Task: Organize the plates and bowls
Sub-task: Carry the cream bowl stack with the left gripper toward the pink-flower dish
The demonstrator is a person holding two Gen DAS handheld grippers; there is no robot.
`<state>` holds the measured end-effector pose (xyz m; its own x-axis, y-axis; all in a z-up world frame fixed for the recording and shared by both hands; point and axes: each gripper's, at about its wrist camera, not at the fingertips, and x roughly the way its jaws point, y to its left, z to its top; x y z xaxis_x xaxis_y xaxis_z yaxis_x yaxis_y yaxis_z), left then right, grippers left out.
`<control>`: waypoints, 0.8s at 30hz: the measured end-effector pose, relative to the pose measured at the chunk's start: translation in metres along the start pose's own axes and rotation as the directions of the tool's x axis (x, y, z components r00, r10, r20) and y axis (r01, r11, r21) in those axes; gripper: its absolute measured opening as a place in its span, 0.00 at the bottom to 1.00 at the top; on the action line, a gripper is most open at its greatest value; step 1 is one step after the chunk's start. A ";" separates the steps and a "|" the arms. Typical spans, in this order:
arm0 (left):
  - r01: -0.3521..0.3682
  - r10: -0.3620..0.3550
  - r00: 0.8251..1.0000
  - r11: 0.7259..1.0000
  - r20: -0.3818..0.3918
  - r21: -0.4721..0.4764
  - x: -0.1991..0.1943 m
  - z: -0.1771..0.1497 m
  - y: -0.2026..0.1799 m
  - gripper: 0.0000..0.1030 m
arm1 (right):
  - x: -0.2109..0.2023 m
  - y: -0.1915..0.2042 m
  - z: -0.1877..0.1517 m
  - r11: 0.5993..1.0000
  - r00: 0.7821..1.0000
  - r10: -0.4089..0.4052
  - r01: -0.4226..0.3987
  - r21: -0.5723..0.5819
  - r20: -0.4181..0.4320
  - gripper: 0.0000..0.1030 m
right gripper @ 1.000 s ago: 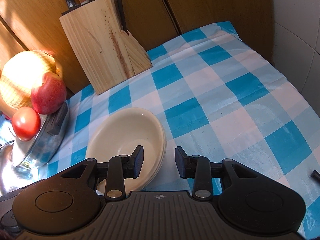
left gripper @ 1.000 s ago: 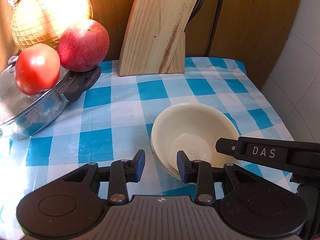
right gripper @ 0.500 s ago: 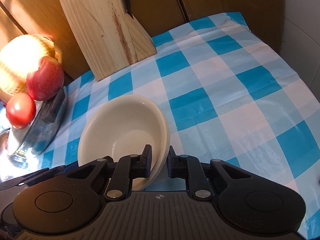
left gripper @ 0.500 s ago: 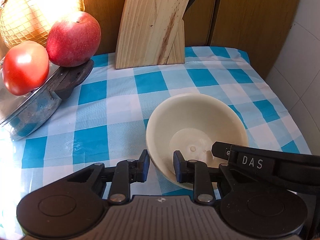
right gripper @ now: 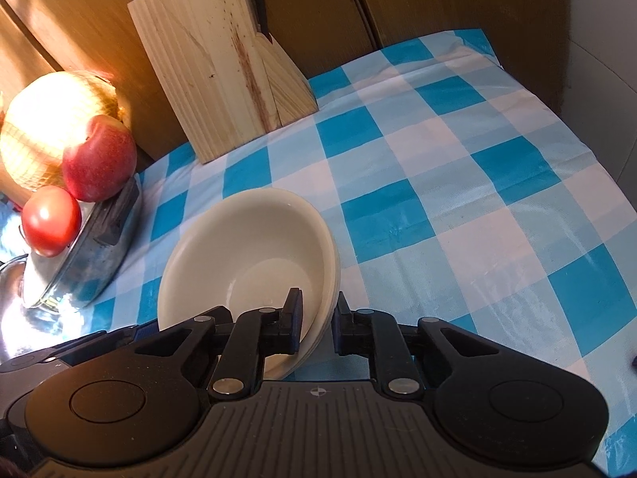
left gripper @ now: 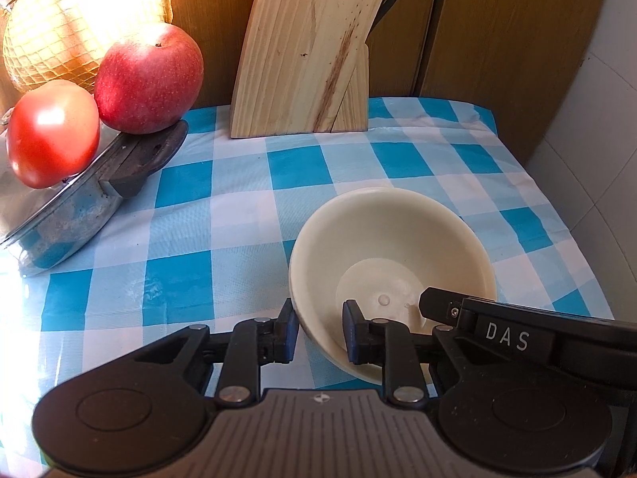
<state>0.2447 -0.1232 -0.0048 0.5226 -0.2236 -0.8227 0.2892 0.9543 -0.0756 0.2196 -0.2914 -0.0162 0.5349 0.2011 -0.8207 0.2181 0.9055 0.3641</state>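
Note:
A stack of cream bowls (left gripper: pixel 390 239) sits on the blue-and-white checked tablecloth (left gripper: pixel 223 215). My left gripper (left gripper: pixel 318 332) is shut on the near-left part of the stack's rim, one finger outside and one inside the top bowl. In the right wrist view the same bowls (right gripper: pixel 247 247) show several nested rims. My right gripper (right gripper: pixel 318 318) is shut on their near-right rim in the same way. The right gripper's black body marked DAS (left gripper: pixel 497 334) reaches into the bowl from the right. I cannot tell whether the stack rests on the cloth or is lifted off it.
A wooden knife block (left gripper: pixel 310 51) stands at the back against wooden panels. At the left, a steel pot (left gripper: pixel 67 215) carries a tomato (left gripper: pixel 51 131) and an apple (left gripper: pixel 149 79), with a netted melon (left gripper: pixel 79 20) behind. A white tiled wall (left gripper: pixel 597 119) borders the right edge.
Both grippers moved forward over the bowls' rim and their jaws narrowed from wide open on to it. The bowls have not clearly shifted on the cloth.

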 end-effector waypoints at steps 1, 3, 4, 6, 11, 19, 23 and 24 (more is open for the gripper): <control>-0.001 0.001 1.000 1.000 0.001 0.000 -0.001 0.000 0.000 0.18 | 0.000 0.000 0.000 1.000 1.000 0.001 -0.001 0.000 0.000 0.20; -0.003 0.003 1.000 1.000 -0.002 -0.002 -0.002 -0.001 0.000 0.18 | -0.001 0.000 -0.001 1.000 1.000 0.003 -0.003 -0.001 -0.003 0.20; -0.005 0.005 1.000 1.000 -0.003 -0.003 -0.002 -0.001 0.000 0.18 | -0.001 0.000 -0.001 1.000 1.000 0.004 -0.004 -0.002 -0.005 0.20; -0.006 0.006 1.000 1.000 -0.002 -0.002 -0.004 -0.001 0.001 0.18 | -0.001 0.001 -0.001 1.000 1.000 0.005 -0.005 -0.006 -0.005 0.20; -0.012 0.012 1.000 1.000 0.018 -0.002 -0.012 -0.001 0.001 0.18 | -0.008 0.004 -0.001 1.000 1.000 0.016 -0.016 -0.014 0.010 0.20; -0.017 0.017 0.999 1.000 0.043 -0.002 -0.027 -0.004 0.004 0.18 | -0.019 0.012 -0.003 0.999 0.999 0.030 -0.029 -0.045 0.029 0.20; -0.021 0.021 0.999 1.000 0.050 0.003 -0.033 -0.007 0.005 0.18 | -0.024 0.015 -0.005 0.998 0.999 0.036 -0.034 -0.057 0.032 0.20; -0.021 0.021 0.999 1.000 0.050 0.003 -0.034 -0.007 0.005 0.18 | -0.025 0.016 -0.006 0.998 0.999 0.037 -0.035 -0.061 0.033 0.20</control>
<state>0.2226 -0.1094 0.0186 0.5682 -0.2132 -0.7948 0.2807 0.9581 -0.0564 0.2049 -0.2798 0.0079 0.5689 0.2222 -0.7918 0.1495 0.9188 0.3652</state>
